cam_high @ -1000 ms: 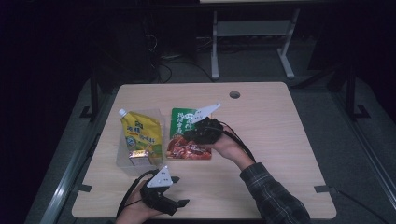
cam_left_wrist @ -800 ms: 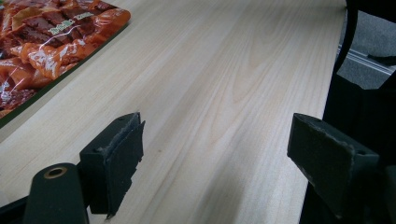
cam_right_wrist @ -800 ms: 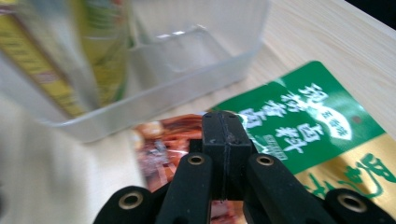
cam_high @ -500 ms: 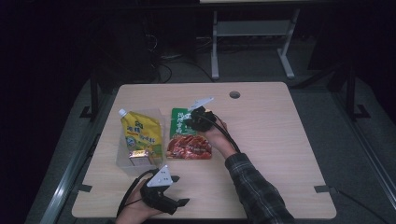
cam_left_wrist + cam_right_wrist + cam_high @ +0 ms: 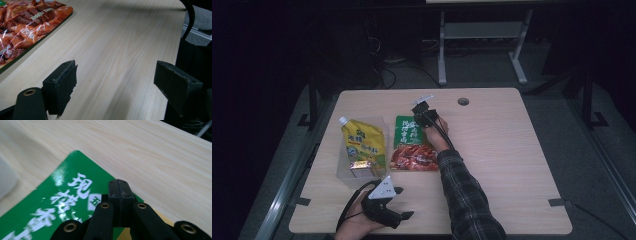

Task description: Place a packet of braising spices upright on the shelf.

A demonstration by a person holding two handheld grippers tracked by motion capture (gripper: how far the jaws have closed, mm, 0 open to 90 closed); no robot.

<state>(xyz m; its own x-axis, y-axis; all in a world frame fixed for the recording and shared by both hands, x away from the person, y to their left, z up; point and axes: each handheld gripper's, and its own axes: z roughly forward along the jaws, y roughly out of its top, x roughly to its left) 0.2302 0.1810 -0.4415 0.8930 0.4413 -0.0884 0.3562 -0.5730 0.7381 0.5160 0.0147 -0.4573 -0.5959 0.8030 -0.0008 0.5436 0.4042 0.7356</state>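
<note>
A flat green-and-red food packet [image 5: 412, 145] lies on the wooden table [image 5: 512, 160], its green end pointing away from me. My right gripper [image 5: 419, 111] hovers at that far green end with its jaws pressed together; in the right gripper view the gripper [image 5: 119, 186] is shut just over the packet's [image 5: 62, 202] printed corner, with nothing visible between the jaws. My left gripper [image 5: 404, 202] rests near the table's front edge, open. In the left gripper view the gripper [image 5: 115, 80] has bare wood between its jaws, and the packet's red end [image 5: 22, 27] lies at the upper left.
A yellow spouted pouch [image 5: 362, 145] lies in a clear shallow container [image 5: 343, 172] left of the packet. A round cable hole [image 5: 463, 101] is near the table's far edge. Bare wood spreads over the right half of the table. Dark floor and a stand lie beyond.
My right gripper has moved away from me along the packet, from its middle to its far green end. The left gripper and both packets stay where they were.
</note>
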